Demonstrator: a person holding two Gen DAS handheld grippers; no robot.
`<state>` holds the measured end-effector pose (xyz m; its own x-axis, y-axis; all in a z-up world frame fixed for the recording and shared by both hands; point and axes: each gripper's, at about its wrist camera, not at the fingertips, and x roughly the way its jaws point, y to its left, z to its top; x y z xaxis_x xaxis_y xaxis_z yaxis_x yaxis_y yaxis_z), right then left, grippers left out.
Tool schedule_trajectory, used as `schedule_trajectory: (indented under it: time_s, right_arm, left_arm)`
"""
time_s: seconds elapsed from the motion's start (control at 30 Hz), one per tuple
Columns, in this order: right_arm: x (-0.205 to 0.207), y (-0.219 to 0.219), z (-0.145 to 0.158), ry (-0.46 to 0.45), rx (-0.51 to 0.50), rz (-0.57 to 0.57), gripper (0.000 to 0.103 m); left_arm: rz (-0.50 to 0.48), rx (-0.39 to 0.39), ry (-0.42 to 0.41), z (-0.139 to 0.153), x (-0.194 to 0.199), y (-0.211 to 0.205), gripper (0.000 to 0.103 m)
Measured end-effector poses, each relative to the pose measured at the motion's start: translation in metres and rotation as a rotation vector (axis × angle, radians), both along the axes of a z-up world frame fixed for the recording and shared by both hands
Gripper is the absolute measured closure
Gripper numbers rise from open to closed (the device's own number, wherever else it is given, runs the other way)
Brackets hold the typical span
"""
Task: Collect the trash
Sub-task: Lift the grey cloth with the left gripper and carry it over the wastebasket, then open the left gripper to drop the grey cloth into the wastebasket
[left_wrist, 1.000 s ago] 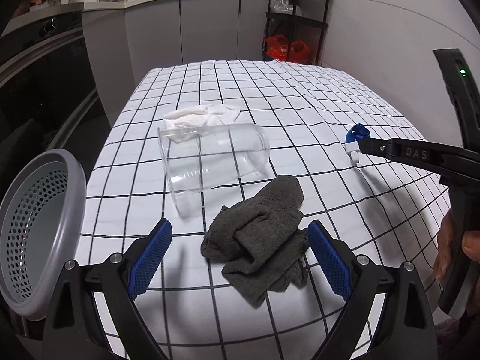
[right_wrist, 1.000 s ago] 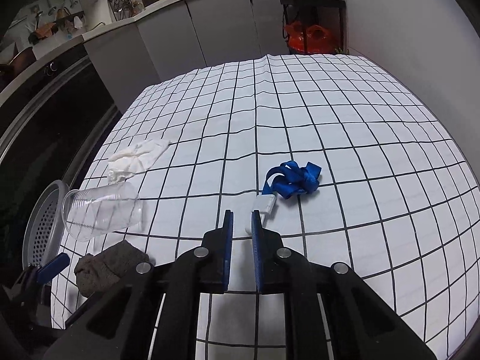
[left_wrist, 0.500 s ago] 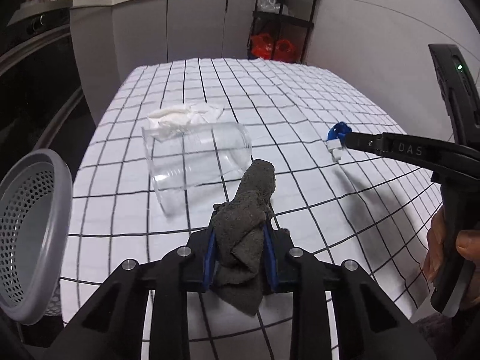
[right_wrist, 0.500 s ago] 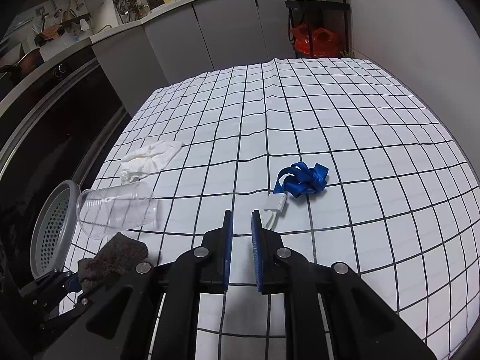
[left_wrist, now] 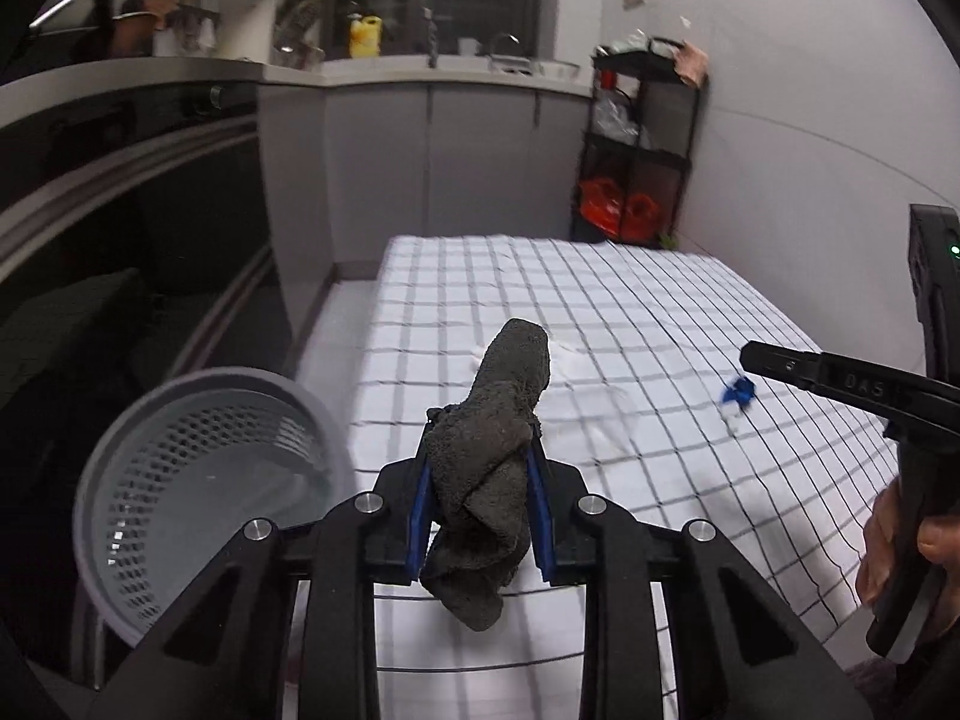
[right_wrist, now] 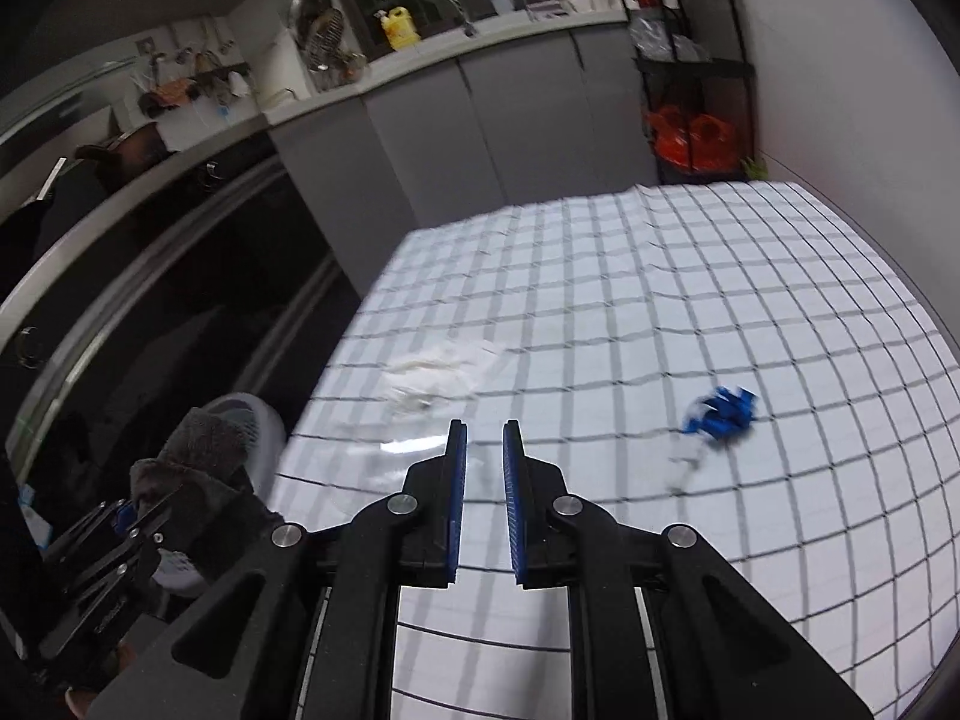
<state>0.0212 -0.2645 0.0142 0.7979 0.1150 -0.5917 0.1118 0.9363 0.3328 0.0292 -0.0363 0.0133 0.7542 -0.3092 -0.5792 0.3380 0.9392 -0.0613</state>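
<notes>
The left claw point(left_wrist: 480, 501) grips a dark grey cloth point(left_wrist: 489, 474), lifted off the checked bench point(left_wrist: 600, 324) beside the grey basket point(left_wrist: 204, 480). The right claw point(right_wrist: 485, 480) hovers empty, barely parted, near the blue ribbon point(right_wrist: 723, 411).

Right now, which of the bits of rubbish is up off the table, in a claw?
The dark grey cloth, pinched in the left claw beside the grey basket. The blue ribbon and the white tissue lie on the checked tablecloth.
</notes>
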Motion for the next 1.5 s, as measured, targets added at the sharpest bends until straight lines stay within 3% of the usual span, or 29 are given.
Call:
schedule_trajectory:
  time_s: [0.13,0.43,0.77,1.07,1.5]
  right_arm:
    - [0.013,0.044,0.013,-0.044,-0.002,0.08,0.091]
    - [0.056,0.139,0.008,-0.034,-0.006,0.275,0.091]
    - [0.1,0.21,-0.015,0.033,-0.011,0.415,0.091]
    - [0.123,0.239,-0.032,0.093,-0.011,0.468,0.091]
    - [0.131,0.26,-0.045,0.12,-0.016,0.518,0.091]
  left_arm:
    - [0.077,-0.009,-0.021,0.014,0.006,0.038,0.077]
    - [0.247,0.055,-0.02,0.018,0.019,0.11,0.077]
    - [0.412,0.048,0.094,-0.014,0.047,0.179,0.077]
    - [0.455,0.117,0.141,-0.034,0.069,0.19,0.077]
    - [0.439,0.136,0.174,-0.045,0.075,0.189,0.077]
